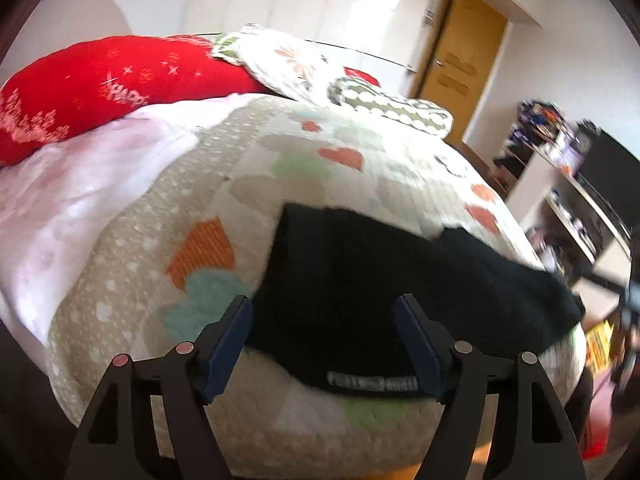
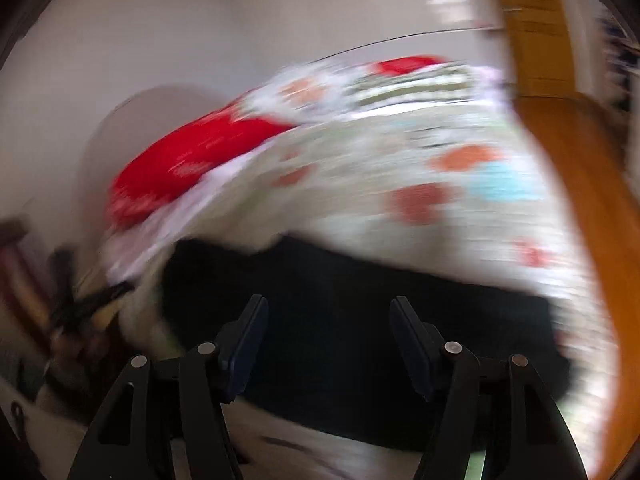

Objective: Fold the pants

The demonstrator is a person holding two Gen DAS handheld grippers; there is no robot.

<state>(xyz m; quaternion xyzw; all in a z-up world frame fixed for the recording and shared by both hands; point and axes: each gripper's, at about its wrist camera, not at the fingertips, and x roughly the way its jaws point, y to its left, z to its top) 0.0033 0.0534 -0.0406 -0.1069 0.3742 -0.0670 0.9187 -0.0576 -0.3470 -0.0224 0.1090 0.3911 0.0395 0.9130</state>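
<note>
Pants (image 1: 360, 292): black, lying on quilt (image 1: 280, 148) at near edge of bed, well short of red pillow (image 1: 100, 80) at far end. Compact dark block w/ straight far edge and squared far-left corner; second dark layer sticking out on right side, running off toward bed edge. Grey-lettered band (image 1: 372, 382), prob. waistband, along near edge. Reads as at least one fold done; layer count not determinable, fabric too dark.

Left gripper (image 1: 324, 312): fingers spread wide, nothing between pads. Poised just above near part of pants, band showing between the two fingers. Contact w/ fabric: cannot tell.

Right gripper (image 2: 328, 316): fingers spread wide, empty. Right view heavily blurred, so detail poor. Pants (image 2: 360, 340) seen as dark slab directly ahead of and under fingers, quilt (image 2: 400, 168) beyond, red pillow (image 2: 192, 160) further back left. Touching or not: cannot tell.

Progress est.: mid to late. Done, judging by layout: pants on quilt, gathered into short block, edges roughly aligned on left. Left to do, judging likewise: right-hand layer not squared w/ main block, likely needs bringing over or one more fold; final smoothing. Neither gripper holding cloth at present, so next grasp not begun.

Risk note: overhanging right layer near bed edge could slide off if tugged. Soft quilt under pants may bunch w/ a low pinch.

Surroundings: patterned pillows (image 1: 288, 60) beyond red pillow, door (image 1: 460, 64) far right of it.
</note>
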